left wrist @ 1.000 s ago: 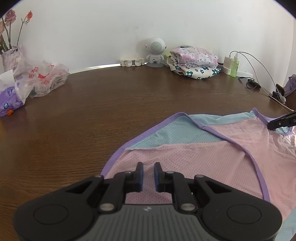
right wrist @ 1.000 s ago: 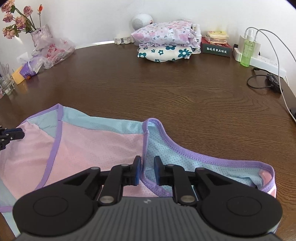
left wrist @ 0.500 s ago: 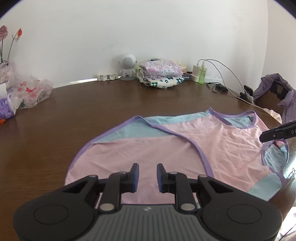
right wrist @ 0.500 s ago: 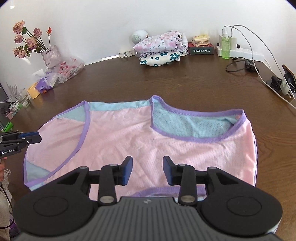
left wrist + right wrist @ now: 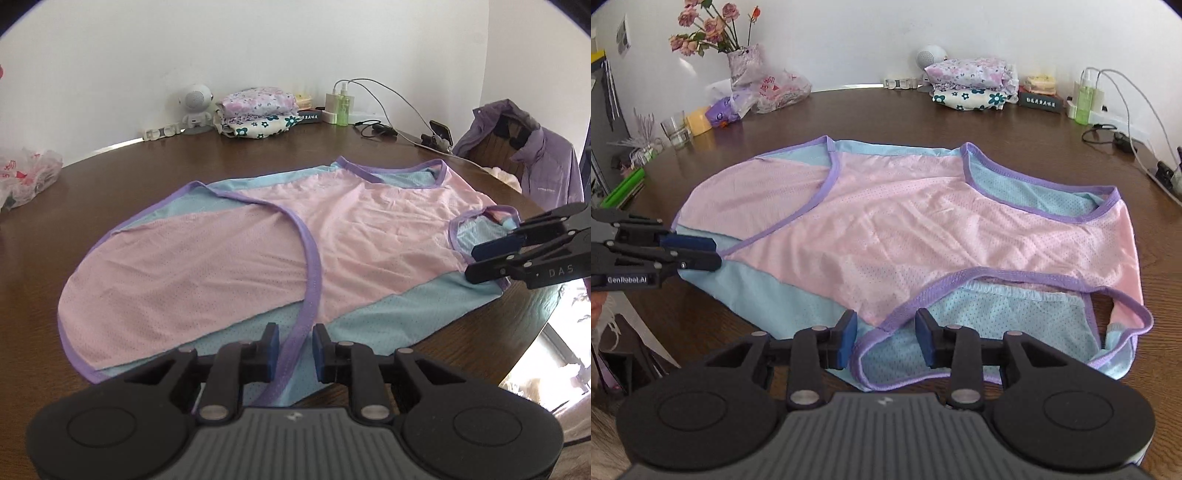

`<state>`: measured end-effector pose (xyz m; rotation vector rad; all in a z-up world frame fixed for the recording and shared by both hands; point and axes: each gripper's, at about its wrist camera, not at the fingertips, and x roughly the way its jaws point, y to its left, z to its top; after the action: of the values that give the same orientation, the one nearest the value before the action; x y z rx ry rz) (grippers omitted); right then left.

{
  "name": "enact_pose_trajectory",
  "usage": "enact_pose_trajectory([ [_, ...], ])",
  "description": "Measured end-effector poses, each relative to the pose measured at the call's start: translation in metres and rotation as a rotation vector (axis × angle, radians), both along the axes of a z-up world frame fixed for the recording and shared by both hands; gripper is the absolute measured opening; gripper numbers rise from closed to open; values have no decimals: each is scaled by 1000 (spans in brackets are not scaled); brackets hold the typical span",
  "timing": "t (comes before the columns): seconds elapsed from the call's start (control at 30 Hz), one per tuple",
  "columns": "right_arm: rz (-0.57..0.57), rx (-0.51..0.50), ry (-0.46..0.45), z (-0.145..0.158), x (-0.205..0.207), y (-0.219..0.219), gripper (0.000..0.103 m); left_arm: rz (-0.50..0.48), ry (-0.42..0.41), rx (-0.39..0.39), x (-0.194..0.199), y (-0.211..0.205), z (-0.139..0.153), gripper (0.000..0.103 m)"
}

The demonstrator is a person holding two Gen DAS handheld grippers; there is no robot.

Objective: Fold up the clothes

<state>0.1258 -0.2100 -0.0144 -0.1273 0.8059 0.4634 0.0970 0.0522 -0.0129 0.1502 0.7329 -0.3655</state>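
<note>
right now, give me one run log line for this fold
stage: garment spread flat | pink top on table | left gripper open over hem | right gripper open over armhole | nothing grasped

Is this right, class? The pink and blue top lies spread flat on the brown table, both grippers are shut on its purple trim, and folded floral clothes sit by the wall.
One detail is wrong: both grippers are open. In each wrist view, the left gripper and right gripper have a clear gap between their fingers, holding nothing. The top does lie flat on the table, with folded floral clothes by the wall.
</note>
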Motion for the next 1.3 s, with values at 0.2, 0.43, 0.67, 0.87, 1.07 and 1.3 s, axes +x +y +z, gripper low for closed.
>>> enact_pose_trajectory([
  [0.2, -19, 116, 75, 7, -8, -18, 36, -3, 20, -30, -4, 7, 5, 18],
  [0.43, 35, 156, 148, 3, -9, -22, 7, -38, 95, -35, 1, 16, 8, 9],
  [0.67, 65, 200, 243, 3, 1, -38, 2, -73, 150, -37, 8, 24, 11, 1],
  [0.87, 66, 205, 222, 11, -3, -42, 11, -77, 100, -25, -3, 21, 15, 18],
  [1.07, 61, 169, 73, 30, -20, -39, 40, -63, -9, -4, -23, 12, 21, 45],
  [1.3, -43, -20, -178, 22, -37, -39, 95, -67, -122, 32, -44, 1, 26, 59],
])
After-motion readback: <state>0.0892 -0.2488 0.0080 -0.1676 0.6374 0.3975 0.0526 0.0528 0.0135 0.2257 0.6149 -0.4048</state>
